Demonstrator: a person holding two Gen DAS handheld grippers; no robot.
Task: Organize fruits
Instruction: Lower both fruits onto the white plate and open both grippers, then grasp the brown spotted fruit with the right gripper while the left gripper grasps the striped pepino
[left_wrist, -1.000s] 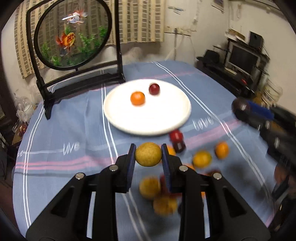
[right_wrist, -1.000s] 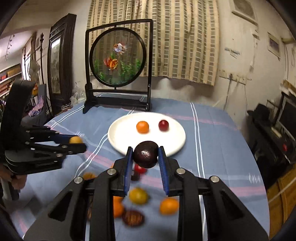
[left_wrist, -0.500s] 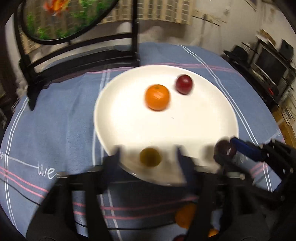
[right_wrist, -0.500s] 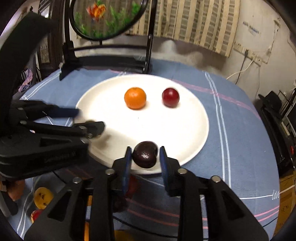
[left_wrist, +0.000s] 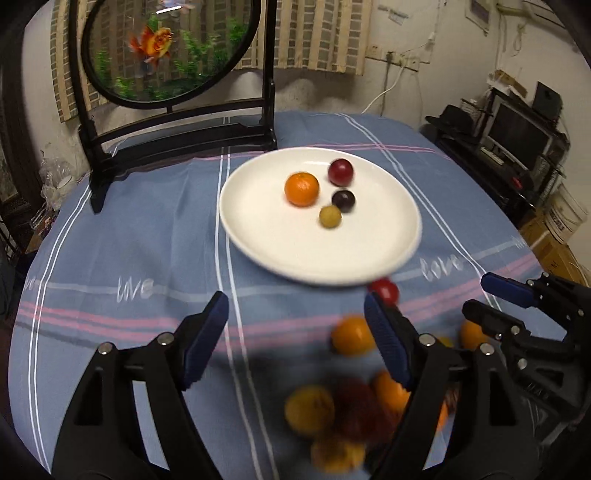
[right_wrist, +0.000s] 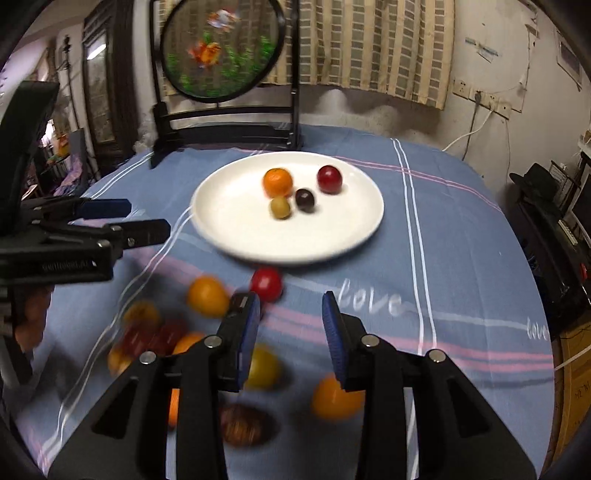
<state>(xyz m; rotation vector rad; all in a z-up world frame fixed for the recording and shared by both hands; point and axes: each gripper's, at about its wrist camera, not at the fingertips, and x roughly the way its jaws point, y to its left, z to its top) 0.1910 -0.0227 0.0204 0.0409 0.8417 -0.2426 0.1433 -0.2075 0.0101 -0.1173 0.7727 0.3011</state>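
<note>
A white plate (left_wrist: 258, 229) (right_wrist: 229, 229) holds an orange (left_wrist: 301, 189) (right_wrist: 277, 181), a red fruit (left_wrist: 340, 171) (right_wrist: 329, 178), a dark plum (left_wrist: 343, 200) (right_wrist: 305, 199) and a yellow-green fruit (left_wrist: 330, 216) (right_wrist: 280, 207). Several loose fruits (left_wrist: 351, 402) (right_wrist: 207, 295) lie on the blue cloth in front of the plate. My left gripper (left_wrist: 295, 343) is open and empty above them. My right gripper (right_wrist: 290, 332) is open and empty over the cloth; it also shows in the left wrist view (left_wrist: 491, 299).
A round goldfish screen on a black stand (left_wrist: 173, 122) (right_wrist: 225, 125) stands behind the plate. A red fruit (left_wrist: 385, 290) (right_wrist: 266, 283) lies just off the plate's near rim. A TV and shelves (left_wrist: 517, 133) are off the table's right edge.
Both grippers opened and pulled back from the plate. The yellow-green fruit and the dark plum, held before, now lie on the plate.
</note>
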